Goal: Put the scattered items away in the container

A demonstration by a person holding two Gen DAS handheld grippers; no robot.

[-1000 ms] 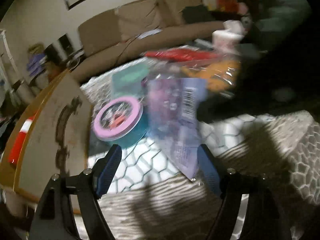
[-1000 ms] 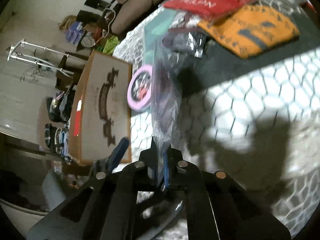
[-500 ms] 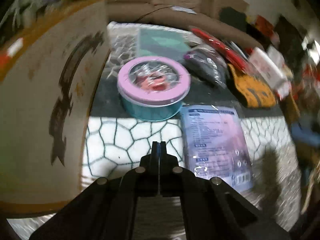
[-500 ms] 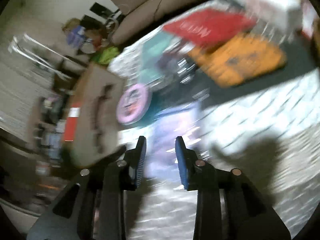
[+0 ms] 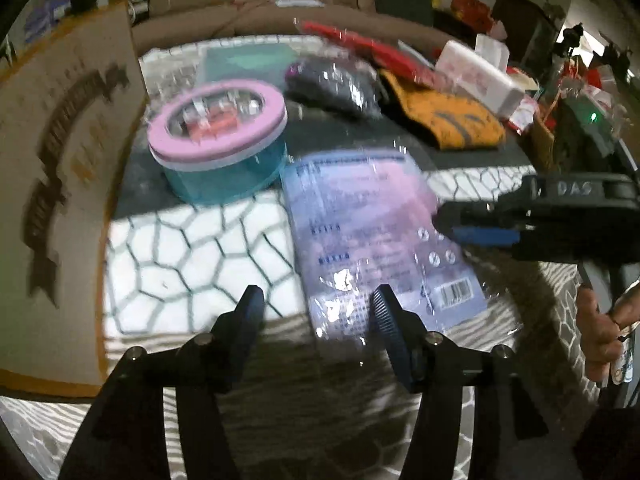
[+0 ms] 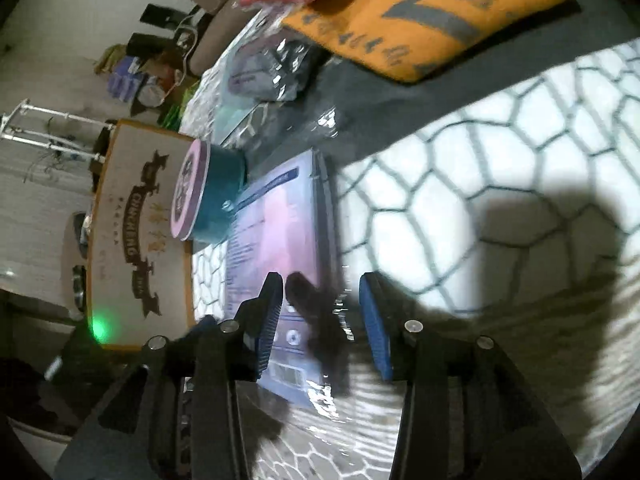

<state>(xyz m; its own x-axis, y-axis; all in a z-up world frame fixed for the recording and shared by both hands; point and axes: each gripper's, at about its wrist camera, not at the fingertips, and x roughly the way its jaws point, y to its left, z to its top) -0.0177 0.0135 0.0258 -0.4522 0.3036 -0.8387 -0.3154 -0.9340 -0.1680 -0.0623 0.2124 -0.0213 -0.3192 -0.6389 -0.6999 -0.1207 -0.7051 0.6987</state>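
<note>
Purple plastic packet (image 5: 372, 236) lies flat on the patterned mat, long axis twelve-to-six. Left gripper (image 5: 316, 312), jaws just opening, empty, straddles its six-o'clock corner. Right gripper (image 6: 320, 320), likewise opening, empty, hovers nearer at three o'clock.

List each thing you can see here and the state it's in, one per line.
Left tongs: open, just been opening, holding nothing.
Right tongs: open, just been opening, over the packet's edge.
Purple packet: sealed, lying flat on the cloth.
Round tin: lid on, upright.
Orange pack: lying flat.
Red packet: lying behind the orange pack.
Dark bag: crumpled, lying down.
</note>
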